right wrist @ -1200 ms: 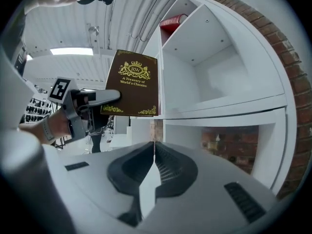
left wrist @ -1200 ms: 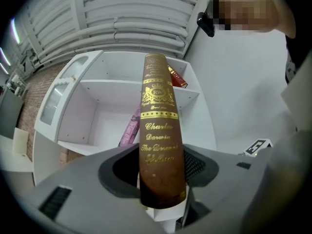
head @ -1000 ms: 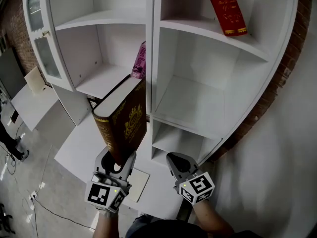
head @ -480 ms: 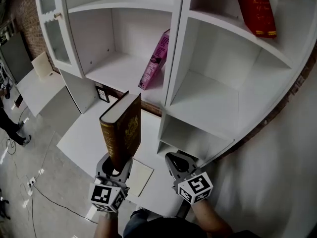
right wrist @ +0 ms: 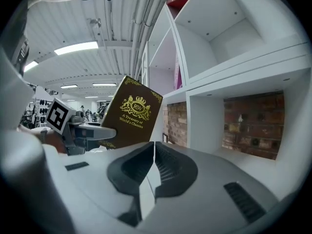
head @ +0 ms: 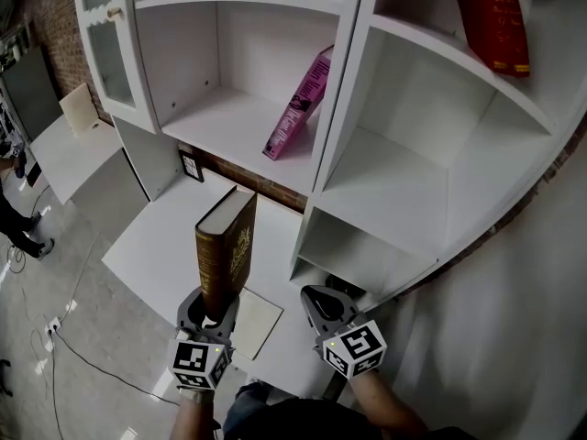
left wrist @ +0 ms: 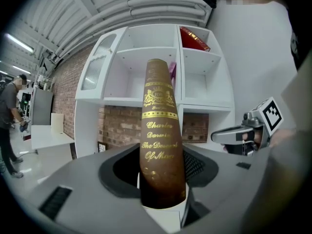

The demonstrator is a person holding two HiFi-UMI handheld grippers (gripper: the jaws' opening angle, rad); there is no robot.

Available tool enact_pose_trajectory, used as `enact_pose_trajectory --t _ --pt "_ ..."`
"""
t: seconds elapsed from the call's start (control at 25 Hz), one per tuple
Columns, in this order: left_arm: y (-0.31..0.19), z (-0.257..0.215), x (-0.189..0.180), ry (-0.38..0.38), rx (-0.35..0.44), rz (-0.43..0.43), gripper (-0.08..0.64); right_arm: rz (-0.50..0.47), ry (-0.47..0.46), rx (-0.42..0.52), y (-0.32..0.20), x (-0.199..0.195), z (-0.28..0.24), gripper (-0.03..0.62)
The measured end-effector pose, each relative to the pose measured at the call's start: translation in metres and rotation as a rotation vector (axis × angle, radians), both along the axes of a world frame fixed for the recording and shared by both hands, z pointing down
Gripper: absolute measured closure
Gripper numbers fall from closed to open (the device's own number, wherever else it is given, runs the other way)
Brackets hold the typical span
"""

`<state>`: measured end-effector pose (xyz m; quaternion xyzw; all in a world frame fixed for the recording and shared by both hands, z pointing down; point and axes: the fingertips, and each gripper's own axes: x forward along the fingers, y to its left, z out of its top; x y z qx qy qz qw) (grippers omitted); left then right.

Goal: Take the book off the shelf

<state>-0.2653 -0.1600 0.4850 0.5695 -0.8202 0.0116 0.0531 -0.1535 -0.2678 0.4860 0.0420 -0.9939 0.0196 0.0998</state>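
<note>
The jaws of the left gripper (head: 212,310) are clamped on the lower end of the brown book (head: 225,253). The book stands upright out of them, with its spine turned back toward the gripper and its gilt front cover facing the right gripper. The jaws stand wide because the book is thick; both pads bear on the covers.

The jaws of the right gripper (right wrist: 152,162) are closed on each other with nothing between them. This gripper hangs beside the left one, apart from the book.

Change over the last second: the book stood directly in front of the shelf (head: 341,117), level with the lower left compartment. It has since come down and back with the left gripper. It is now well clear of every compartment, above the white desk (head: 151,246) that lies ahead of and below the jaws.

Further ahead, a pink book (head: 298,108) leans in the left compartment. A red book (head: 495,21) stands in the upper right compartment.

Assessment: the removal itself appears complete. What probably remains is to set the book down, and the desk below is the nearest place for it.
</note>
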Motion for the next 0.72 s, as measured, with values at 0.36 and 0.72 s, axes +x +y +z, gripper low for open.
enact_pose_trajectory --t 0.36,0.72 --pt "0.006 0.031 -0.007 0.018 -0.065 -0.020 0.337 -0.002 0.035 0.019 0.004 0.000 0.014 0.571" --pt "0.015 0.054 -0.011 0.022 -0.129 -0.043 0.337 -0.025 0.055 0.032 0.016 -0.003 0.020 0.571"
